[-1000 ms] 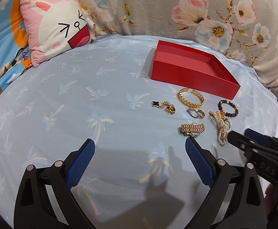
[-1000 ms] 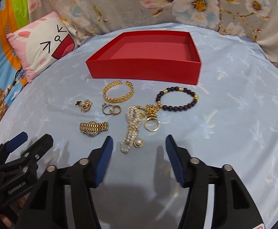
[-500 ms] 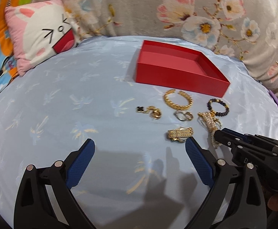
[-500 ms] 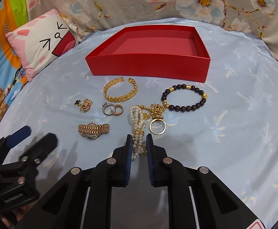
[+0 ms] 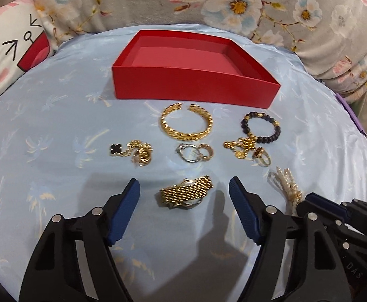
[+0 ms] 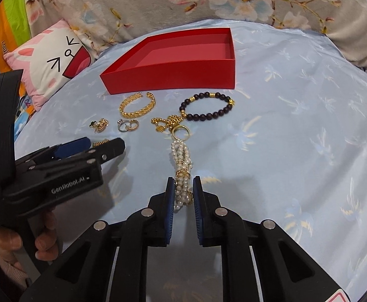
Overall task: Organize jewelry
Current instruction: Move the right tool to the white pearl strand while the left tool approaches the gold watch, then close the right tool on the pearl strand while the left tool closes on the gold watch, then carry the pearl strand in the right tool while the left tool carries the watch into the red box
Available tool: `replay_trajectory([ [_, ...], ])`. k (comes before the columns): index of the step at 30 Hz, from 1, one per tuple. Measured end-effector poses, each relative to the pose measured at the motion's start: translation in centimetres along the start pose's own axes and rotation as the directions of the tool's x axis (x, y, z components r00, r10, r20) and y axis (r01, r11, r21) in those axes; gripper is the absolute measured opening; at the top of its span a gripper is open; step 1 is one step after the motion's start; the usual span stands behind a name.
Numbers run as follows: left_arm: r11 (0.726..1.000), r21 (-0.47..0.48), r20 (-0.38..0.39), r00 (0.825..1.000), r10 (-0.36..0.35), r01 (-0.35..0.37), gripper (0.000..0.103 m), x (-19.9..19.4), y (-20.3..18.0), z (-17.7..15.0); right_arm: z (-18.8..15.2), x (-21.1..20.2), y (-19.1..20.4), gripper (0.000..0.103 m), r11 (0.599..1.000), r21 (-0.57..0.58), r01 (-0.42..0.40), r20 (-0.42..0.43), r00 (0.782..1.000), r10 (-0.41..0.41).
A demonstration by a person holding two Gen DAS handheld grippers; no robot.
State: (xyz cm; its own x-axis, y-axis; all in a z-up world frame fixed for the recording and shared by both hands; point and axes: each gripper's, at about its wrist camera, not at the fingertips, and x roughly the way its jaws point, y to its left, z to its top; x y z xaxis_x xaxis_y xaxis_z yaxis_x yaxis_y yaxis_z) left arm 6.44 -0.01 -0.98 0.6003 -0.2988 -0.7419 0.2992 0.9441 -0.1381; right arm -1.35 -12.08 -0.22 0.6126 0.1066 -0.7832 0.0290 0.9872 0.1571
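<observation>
A gold watch lies on the blue sheet between the fingers of my left gripper. Its jaws are closing, and the pads stand clear of the watch on both sides. My right gripper is shut on the near end of a pearl bracelet, which stretches away toward a gold ring. The left wrist view shows the pearl bracelet in the right gripper at lower right. Behind the jewelry stands an empty red box. The left gripper hides most of the watch in the right wrist view.
Loose on the sheet are a gold cuff bangle, a dark bead bracelet, linked rings, a clover charm chain and a gold chain. A cat cushion lies at the left, with floral bedding behind.
My left gripper has come forward and to the right until it straddles the watch, and its jaws have narrowed. My right gripper has shut on the pearl bracelet and shifted a little with it.
</observation>
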Motion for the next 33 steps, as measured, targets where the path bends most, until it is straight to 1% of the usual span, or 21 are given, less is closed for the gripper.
replay_trajectory([
  [1, 1.0, 0.007, -0.001, 1.0, 0.001, -0.001, 0.066, 0.0, -0.2, 0.0, -0.1, 0.0, -0.1, 0.013, 1.0, 0.002, -0.002, -0.004, 1.0, 0.002],
  [3, 1.0, 0.011, 0.0, 1.0, -0.007, 0.007, 0.057, 0.0, -0.4, -0.1, -0.3, 0.0, -0.2, 0.013, 1.0, 0.001, -0.006, -0.006, 1.0, 0.006],
  [5, 1.0, 0.003, 0.003, 1.0, -0.002, 0.002, 0.041, -0.1, -0.3, -0.1, -0.4, 0.0, -0.2, 0.013, 1.0, -0.001, -0.007, -0.004, 1.0, 0.007],
  [7, 1.0, -0.021, 0.006, 1.0, -0.007, 0.007, 0.033, -0.2, 0.1, -0.1, -0.4, 0.0, -0.3, 0.013, 1.0, 0.003, -0.01, -0.002, 1.0, 0.01],
  [10, 0.999, -0.046, 0.011, 1.0, -0.025, 0.025, 0.033, -0.4, 0.5, -0.2, -0.5, -0.1, -0.4, 0.013, 1.0, 0.007, -0.012, -0.001, 1.0, 0.012],
  [15, 0.998, -0.059, 0.02, 1.0, -0.015, 0.016, 0.033, -1.2, 0.4, -0.8, -0.5, -0.6, -0.7, 0.013, 1.0, 0.013, -0.017, 0.006, 1.0, 0.017],
  [19, 0.998, -0.055, 0.026, 1.0, -0.007, 0.009, 0.033, -2.4, 0.0, -1.2, -0.2, -1.6, -0.9, 0.013, 0.999, 0.019, -0.026, 0.027, 0.999, 0.025],
  [20, 0.998, -0.055, 0.03, 1.0, -0.01, 0.011, 0.033, -2.7, -0.1, -1.2, 0.0, -2.0, -0.9, 0.01, 0.999, 0.019, -0.029, 0.036, 0.999, 0.028],
  [21, 0.998, -0.056, 0.035, 0.999, -0.01, 0.012, 0.033, -3.2, -0.1, -1.1, 0.2, -2.2, -1.0, 0.004, 0.999, 0.019, -0.031, 0.039, 0.999, 0.03],
  [24, 0.998, -0.054, 0.046, 0.999, -0.023, 0.025, 0.033, -4.2, -0.3, -0.3, 1.3, -3.0, -1.0, 0.003, 0.999, 0.02, -0.048, 0.057, 0.997, 0.047],
  [25, 0.998, -0.053, 0.053, 0.998, -0.025, 0.028, 0.033, -4.5, -0.4, 0.0, 1.7, -3.1, -1.0, 0.0, 0.999, 0.016, -0.047, 0.065, 0.997, 0.045],
  [31, 0.999, -0.038, 0.102, 0.994, -0.031, 0.035, 0.033, -6.1, -0.6, 3.1, 4.5, -3.9, -1.0, 0.0, 0.999, -0.009, -0.053, 0.122, 0.991, 0.053],
  [33, 0.999, -0.04, 0.112, 0.993, -0.032, 0.037, 0.033, -6.2, -0.4, 4.3, 5.7, -4.1, -1.2, 0.0, 0.998, -0.007, -0.068, 0.14, 0.988, 0.068],
])
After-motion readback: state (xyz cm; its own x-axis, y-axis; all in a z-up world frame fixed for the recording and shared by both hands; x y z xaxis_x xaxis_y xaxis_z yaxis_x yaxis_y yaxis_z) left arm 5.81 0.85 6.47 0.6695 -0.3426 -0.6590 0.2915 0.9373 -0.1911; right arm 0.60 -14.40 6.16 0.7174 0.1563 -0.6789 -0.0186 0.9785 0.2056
